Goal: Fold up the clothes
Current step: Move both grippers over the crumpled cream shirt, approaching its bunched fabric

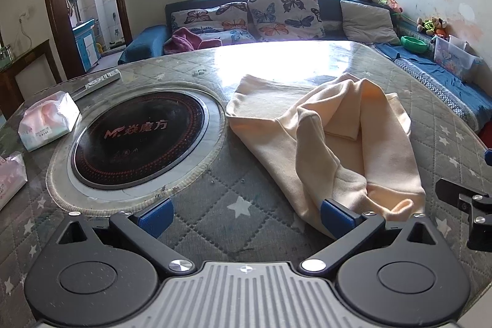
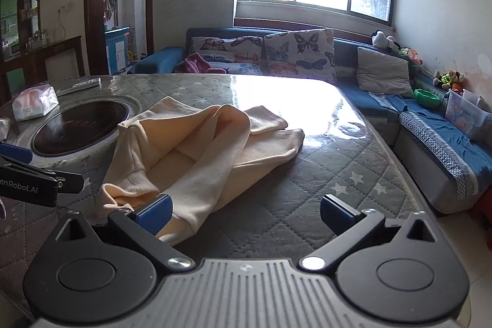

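In the left wrist view, a tissue pack (image 1: pixel 49 120) sits at the left edge of the frame on the quilted counter (image 1: pixel 215 214), with a remote (image 1: pixel 98 83) above it and a round black cooktop (image 1: pixel 138 137) set into the counter toward the centre. The left tongs (image 1: pixel 246 214) fill the bottom of the frame, spread wide and gripping nothing; their right blue pad (image 1: pixel 333 215) sits just against the near edge of the cream garment (image 1: pixel 332 137), which lies crumpled right of centre. In the right wrist view, the garment lies left of centre. The right tongs (image 2: pixel 246 214) stand wide and hold nothing, left pad (image 2: pixel 153 212) over the garment's near hem. A blue sofa (image 2: pixel 430 125) runs along the right.
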Motion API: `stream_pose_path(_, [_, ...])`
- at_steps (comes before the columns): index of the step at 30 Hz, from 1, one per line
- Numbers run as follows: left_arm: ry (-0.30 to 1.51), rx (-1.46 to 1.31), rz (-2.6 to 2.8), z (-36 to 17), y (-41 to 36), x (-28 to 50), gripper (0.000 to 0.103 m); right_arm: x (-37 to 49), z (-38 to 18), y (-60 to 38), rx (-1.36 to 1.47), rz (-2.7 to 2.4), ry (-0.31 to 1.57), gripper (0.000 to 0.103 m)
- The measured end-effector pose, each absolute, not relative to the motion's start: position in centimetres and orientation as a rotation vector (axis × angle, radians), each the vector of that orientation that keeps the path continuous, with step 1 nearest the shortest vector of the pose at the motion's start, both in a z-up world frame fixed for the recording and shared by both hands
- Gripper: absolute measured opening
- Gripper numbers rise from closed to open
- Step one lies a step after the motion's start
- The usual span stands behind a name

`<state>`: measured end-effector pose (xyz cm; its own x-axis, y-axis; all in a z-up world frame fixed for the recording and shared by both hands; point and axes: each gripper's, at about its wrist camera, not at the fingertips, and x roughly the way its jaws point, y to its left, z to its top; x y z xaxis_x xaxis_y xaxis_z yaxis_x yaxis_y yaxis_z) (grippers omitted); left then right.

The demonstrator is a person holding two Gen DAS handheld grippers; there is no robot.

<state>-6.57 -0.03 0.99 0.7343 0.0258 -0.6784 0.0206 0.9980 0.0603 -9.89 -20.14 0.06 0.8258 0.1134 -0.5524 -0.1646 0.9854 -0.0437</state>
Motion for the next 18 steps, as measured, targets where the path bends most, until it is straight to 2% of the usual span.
stream_pose_path(18, [0.746,0.094,-0.015,0.5,-1.2,-8.9,0.103,-12.4,-0.4,-19.6,-0.102,0.166,0.592,0.103])
